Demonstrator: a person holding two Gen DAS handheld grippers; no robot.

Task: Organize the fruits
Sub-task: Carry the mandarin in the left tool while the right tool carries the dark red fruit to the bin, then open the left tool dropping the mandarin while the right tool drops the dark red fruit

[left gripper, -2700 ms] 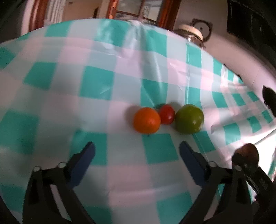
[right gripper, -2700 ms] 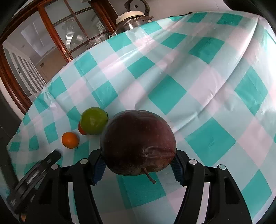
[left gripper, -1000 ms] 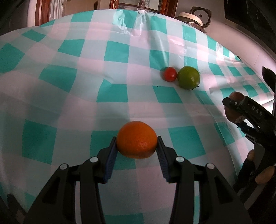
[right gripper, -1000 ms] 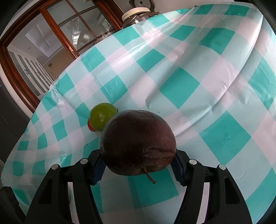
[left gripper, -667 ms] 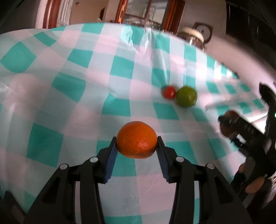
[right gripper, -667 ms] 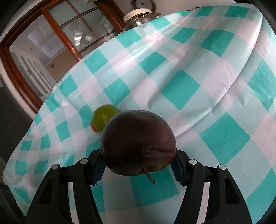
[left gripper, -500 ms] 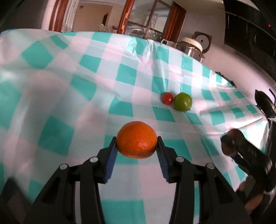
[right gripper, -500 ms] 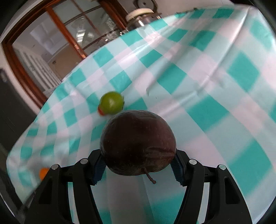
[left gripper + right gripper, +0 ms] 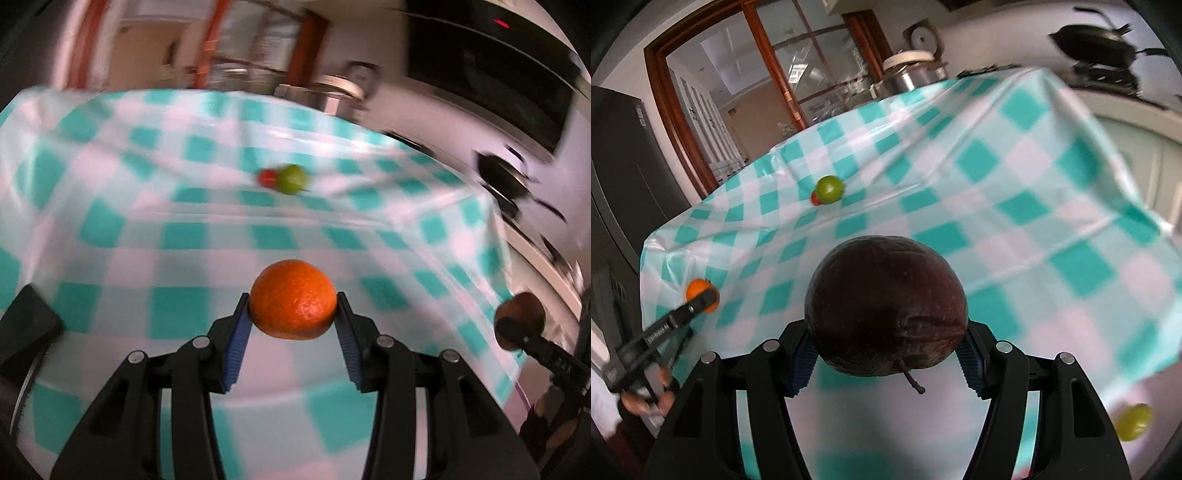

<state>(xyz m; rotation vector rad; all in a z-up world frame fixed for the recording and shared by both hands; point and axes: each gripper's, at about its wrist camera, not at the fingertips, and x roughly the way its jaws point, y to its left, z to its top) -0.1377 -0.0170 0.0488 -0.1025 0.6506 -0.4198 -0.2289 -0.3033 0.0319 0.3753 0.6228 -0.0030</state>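
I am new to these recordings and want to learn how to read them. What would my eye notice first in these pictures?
First, the fruit in each gripper: the left gripper clamps an orange, and the right gripper clamps a dark red apple, both raised above the checked cloth. Farther back on the cloth, a green fruit lies touching a small red one. Another green fruit lies blurred at the right wrist view's lower right.

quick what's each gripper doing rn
left gripper: shut on the orange
right gripper: shut on the dark red apple
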